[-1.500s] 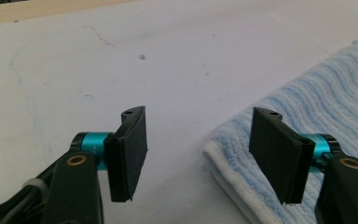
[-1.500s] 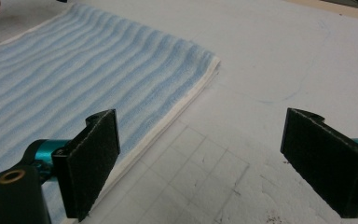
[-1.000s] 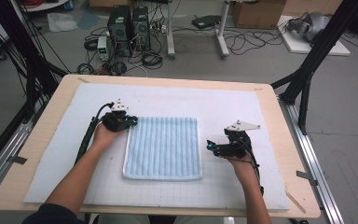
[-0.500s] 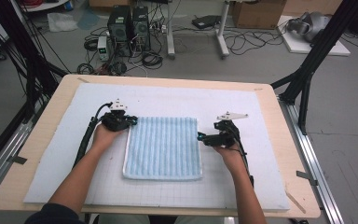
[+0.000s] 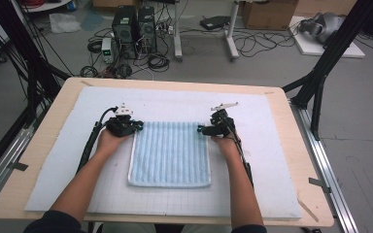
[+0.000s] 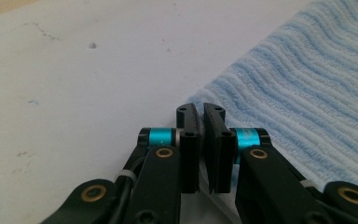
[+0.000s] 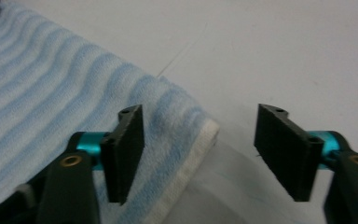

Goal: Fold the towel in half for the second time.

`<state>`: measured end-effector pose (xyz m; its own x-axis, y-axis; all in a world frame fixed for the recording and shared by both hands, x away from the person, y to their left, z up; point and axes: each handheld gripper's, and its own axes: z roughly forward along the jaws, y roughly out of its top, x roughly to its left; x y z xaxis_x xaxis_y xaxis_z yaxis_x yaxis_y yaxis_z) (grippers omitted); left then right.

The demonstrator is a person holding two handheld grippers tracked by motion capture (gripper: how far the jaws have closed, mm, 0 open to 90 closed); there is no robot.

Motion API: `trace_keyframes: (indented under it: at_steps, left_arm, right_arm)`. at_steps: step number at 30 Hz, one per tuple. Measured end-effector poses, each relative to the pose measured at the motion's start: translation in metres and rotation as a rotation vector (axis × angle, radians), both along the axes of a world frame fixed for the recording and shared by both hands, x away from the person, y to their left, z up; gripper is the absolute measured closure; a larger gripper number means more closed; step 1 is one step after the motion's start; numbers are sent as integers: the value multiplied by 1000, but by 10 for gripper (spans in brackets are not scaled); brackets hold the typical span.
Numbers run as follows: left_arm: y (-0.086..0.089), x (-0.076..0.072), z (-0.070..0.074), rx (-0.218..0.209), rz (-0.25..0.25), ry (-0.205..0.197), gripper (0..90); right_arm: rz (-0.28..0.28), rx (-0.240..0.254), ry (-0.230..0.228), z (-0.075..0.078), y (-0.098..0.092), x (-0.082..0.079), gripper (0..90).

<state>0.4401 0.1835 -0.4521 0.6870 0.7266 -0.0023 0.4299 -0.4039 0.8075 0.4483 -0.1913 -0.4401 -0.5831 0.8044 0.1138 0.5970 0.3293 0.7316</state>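
- The surface [image 5: 291,145] carries a white mat [image 5: 77,165]; a blue striped towel [image 5: 170,153] lies flat at its middle, long axis running away from the person.
- Left gripper [image 5: 137,127]: jaws together, pinching the towel's far left corner.
- Right gripper [image 5: 201,129]: jaws apart, just been closing, straddling the far right corner [image 7: 200,128]; nothing blocks it.

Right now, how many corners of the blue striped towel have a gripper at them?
2. The left gripper is shut on the far left corner of the blue striped terry towel; the right gripper, closing, straddles the far right corner.
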Motion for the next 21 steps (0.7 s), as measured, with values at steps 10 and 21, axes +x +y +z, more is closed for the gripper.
trace_keyframes:
  at_steps: [10,21]
  left_arm:
    - [0,0,0,-2,0,5,845]
    - [5,3,1,-57,33,30,858]
  right_arm:
    - [45,-38,13,-3,11,2,730]
    - [62,-55,13,1,15,-1,832]
